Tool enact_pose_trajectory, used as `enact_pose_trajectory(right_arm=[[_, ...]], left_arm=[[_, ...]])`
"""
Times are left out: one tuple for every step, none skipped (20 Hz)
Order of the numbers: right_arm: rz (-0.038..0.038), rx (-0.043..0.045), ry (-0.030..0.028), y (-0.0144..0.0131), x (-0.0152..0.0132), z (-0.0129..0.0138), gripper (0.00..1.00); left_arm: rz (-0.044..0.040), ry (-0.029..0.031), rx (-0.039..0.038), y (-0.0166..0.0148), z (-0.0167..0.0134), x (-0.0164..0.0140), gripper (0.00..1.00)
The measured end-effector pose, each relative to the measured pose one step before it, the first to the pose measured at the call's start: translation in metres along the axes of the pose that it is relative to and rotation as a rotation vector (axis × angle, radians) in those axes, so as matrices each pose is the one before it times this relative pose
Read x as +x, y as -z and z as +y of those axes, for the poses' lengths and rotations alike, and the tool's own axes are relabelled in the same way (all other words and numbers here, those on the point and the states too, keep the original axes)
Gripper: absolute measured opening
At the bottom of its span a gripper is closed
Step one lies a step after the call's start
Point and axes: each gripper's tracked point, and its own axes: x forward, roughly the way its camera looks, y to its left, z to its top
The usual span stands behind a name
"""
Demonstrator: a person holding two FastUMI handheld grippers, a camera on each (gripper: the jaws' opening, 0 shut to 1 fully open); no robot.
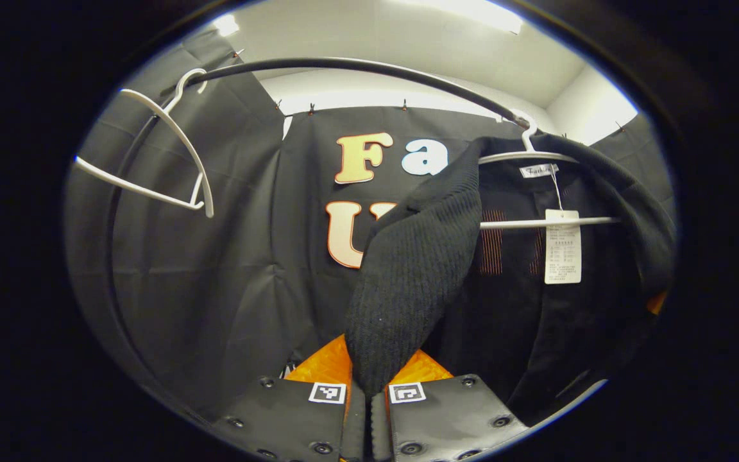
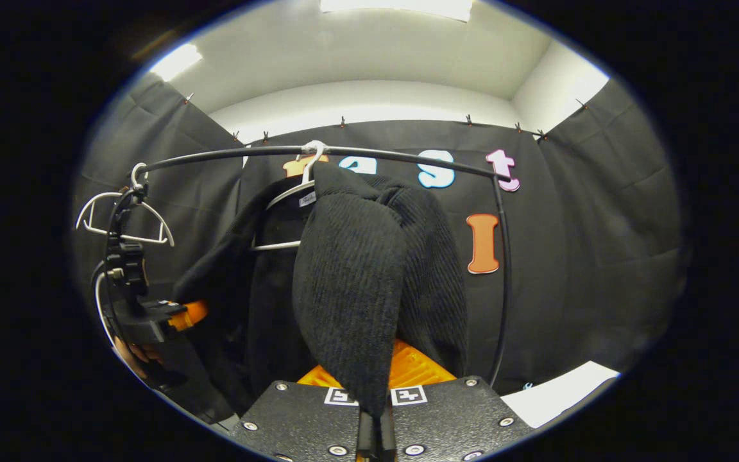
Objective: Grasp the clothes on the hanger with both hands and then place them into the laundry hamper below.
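Along the left gripper view, my left tool (image 1: 367, 393) is clenched on a fold of the black knit garment (image 1: 408, 276), which hangs on its white hanger (image 1: 536, 154) from the dark rail (image 1: 344, 64), with an empty hanger (image 1: 170, 128) further along. Across the right gripper view, my right tool (image 2: 374, 410) is likewise pinched on the other fold of the garment (image 2: 356, 269), the left tool (image 2: 151, 314) showing off to the side. I judge both grasps made; lifting it off the hanger and lowering it into the hamper remain.
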Motion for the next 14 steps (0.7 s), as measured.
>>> enact_pose_trajectory(right_arm=[[-0.00632, -0.00528, 0.00763, 0.00593, 0.00455, 0.00252, 0.1], [-0.00292, 0.00209, 0.00704, -0.00377, -0.00066, -0.0034, 0.1], [-0.00452, 0.00493, 0.0087, -0.00376, 0.00039, -0.00436, 0.1], [-0.01282, -0.00186, 0.01231, -0.0059, 0.00075, -0.00711, 0.1], [-0.01876, -0.01106, 0.0183, -0.00797, 0.00142, -0.00874, 0.1], [-0.02055, -0.01406, 0.01804, -0.01014, 0.00145, -0.00974, 0.1], [-0.02221, -0.01098, 0.01053, -0.01115, 0.00167, -0.00723, 0.1], [-0.0193, -0.0029, 0.00972, -0.01333, -0.00009, -0.00662, 0.1], [-0.01689, 0.00372, 0.01336, -0.01195, 0.00489, -0.00663, 0.1], [-0.0131, 0.00585, 0.0176, -0.012, 0.004, -0.00861, 0.1], [-0.02355, 0.00766, 0.01535, -0.01567, 0.00631, -0.0093, 0.1], [-0.02492, 0.0076, 0.01318, -0.01703, 0.00553, -0.00822, 0.1], [-0.01575, 0.00309, 0.00331, -0.01314, 0.00842, -0.00597, 0.1], [-0.00439, 0.0004, 0.00156, -0.00887, 0.00822, -0.00635, 0.1]], left_arm=[[-0.00271, 0.00754, -0.0038, -0.0043, -0.00062, -0.00077, 0.08], [0.00058, 0.00143, 0.00343, -0.00134, 0.00099, -0.00271, 0.08], [0.00203, -0.00864, 0.01033, -0.00131, 0.00261, -0.00096, 0.11], [-0.00245, -0.0044, 0.01062, -0.00119, 0.00095, -0.00046, 0.11], [-0.00384, -0.00329, 0.0074, -0.00118, 0.00056, -0.0006, 0.11], [-0.00478, 0.00253, 0.0025, -0.00187, -0.0011, -0.00066, 0.11], [-0.0037, 0.00623, -0.00016, -0.0015, -0.00195, -0.00074, 0.11], [-0.00271, 0.00643, -0.00216, -0.00136, 0.00007, -0.00191, 0.13], [-0.0013, 0.00836, -0.00254, -0.00151, -0.00161, -0.00142, 0.11], [0.0002, 0.00547, -0.00168, 0.00068, -0.00144, -0.00145, 0.11], [-0.00034, 0.00365, -0.00252, 0.00098, -0.00202, -0.00144, 0.11], [0.00084, 0.00516, -0.00402, 0.0017, -0.00269, -0.00053, 0.11], [0.00278, 0.00563, -0.00676, 0.00221, -0.00249, 0.00038, 0.11], [0.00169, 0.00387, -0.00603, 0.00124, -0.00065, 0.00024, 0.08]])
